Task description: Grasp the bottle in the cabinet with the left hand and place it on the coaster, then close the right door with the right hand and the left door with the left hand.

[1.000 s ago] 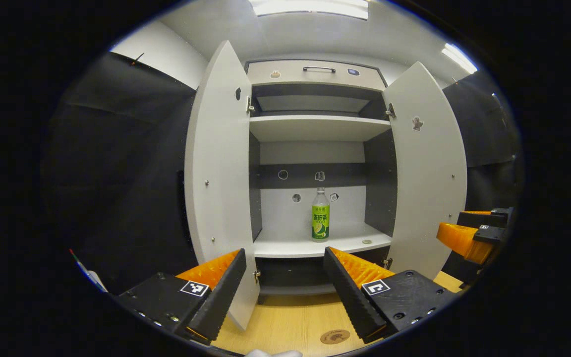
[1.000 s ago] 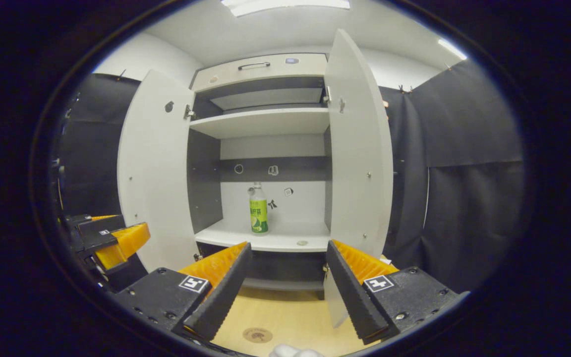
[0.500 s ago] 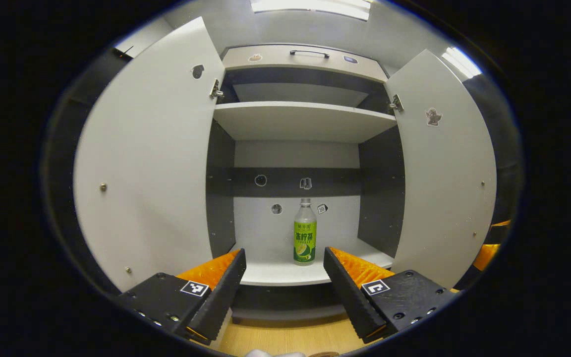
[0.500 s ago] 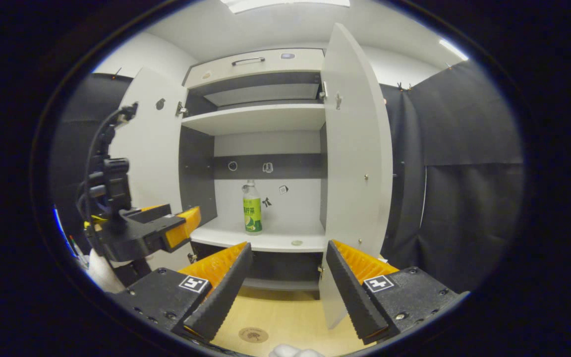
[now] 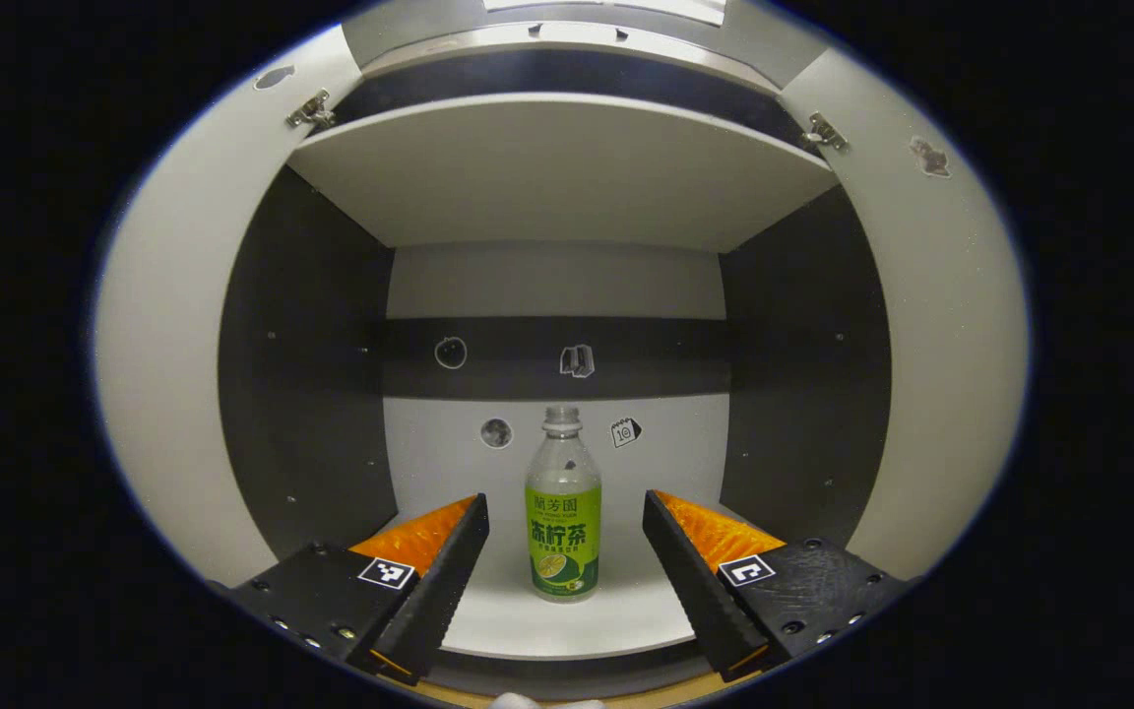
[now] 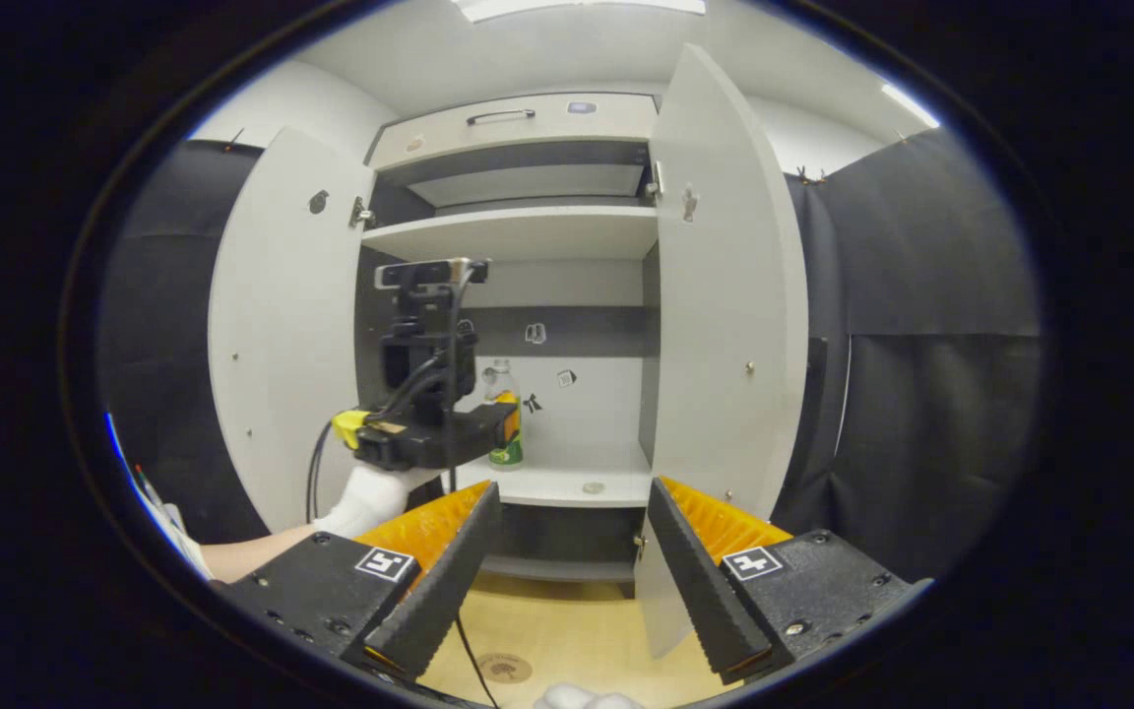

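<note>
Your left gripper (image 5: 565, 537) has its jaws spread wide and holds nothing; the bottle (image 5: 563, 517) stands upright on the lower shelf (image 5: 616, 615), centred between the jaws and a little beyond their tips. Push straight in until both jaws flank the labelled body, then clench evenly, low enough that it won't tip. To the right, your right gripper (image 6: 567, 537) waits with its jaws released too, in front of the cabinet; the right door (image 6: 724, 325) stands open just beyond its right jaw. In the right gripper view the left gripper's body covers most of the bottle, and the coaster (image 6: 505, 669) on the worktop (image 6: 587, 630) is partly cut off.
</note>
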{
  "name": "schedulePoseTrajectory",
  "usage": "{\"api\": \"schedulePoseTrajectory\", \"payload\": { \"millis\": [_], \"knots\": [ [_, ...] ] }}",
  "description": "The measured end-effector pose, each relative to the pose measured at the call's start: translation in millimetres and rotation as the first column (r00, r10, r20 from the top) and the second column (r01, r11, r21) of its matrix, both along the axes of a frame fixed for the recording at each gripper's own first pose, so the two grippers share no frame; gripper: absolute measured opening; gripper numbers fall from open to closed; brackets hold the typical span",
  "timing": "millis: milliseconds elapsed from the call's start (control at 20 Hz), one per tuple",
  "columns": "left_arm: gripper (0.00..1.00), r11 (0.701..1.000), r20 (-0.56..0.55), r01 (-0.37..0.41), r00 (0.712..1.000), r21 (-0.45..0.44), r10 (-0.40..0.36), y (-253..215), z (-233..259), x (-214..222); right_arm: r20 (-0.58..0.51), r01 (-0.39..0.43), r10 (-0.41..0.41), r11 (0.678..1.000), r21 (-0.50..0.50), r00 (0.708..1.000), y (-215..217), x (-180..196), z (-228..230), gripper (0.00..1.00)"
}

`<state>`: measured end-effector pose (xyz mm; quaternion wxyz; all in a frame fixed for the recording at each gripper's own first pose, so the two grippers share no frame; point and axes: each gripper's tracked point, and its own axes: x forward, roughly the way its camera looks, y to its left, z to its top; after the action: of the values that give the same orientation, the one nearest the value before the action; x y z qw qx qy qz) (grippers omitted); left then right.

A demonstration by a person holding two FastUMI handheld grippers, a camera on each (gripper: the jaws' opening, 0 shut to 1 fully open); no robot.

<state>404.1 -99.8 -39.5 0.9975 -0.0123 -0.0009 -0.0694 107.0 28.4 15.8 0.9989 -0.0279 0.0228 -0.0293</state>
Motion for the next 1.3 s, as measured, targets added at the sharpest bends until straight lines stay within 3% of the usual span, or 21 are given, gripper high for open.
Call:
{"api": "schedulePoseTrajectory", "payload": {
  "millis": [250,600,650,700,750,900,1300],
  "knots": [
    [0.96,0.999,-0.043,-0.036,0.998,0.015,0.037,-1,-30,48,-0.039,0.012,-0.013,1.0,-0.009,0.999,-4,15,-12,0.99],
    [0.96,0.998,-0.06,-0.049,0.997,0.027,0.05,-6,-43,77,-0.065,0.017,-0.017,1.0,-0.01,0.998,-11,22,-17,0.99],
    [0.93,0.998,-0.075,-0.058,0.995,0.027,0.06,-3,-44,74,-0.063,0.017,-0.017,1.0,-0.007,0.998,-11,23,-17,0.99],
    [0.76,0.998,-0.074,-0.059,0.995,0.023,0.06,-4,-40,70,-0.06,0.017,-0.017,1.0,-0.004,0.998,-12,23,-16,0.99],
    [0.75,0.999,-0.076,-0.051,0.996,0.014,0.052,-5,-40,72,-0.056,0.019,-0.019,1.0,-0.003,0.998,-14,22,-16,0.99],
    [0.74,1.0,-0.021,-0.012,1.0,0.009,0.012,-1,-23,55,-0.05,0.026,-0.026,1.0,0.003,0.998,-17,21,-16,0.99],
    [0.73,0.99,0.045,0.14,0.989,0.015,-0.141,-6,-9,-67,-0.052,0.039,-0.037,0.999,0.03,0.998,-24,4,-25,0.99]
  ]
}}
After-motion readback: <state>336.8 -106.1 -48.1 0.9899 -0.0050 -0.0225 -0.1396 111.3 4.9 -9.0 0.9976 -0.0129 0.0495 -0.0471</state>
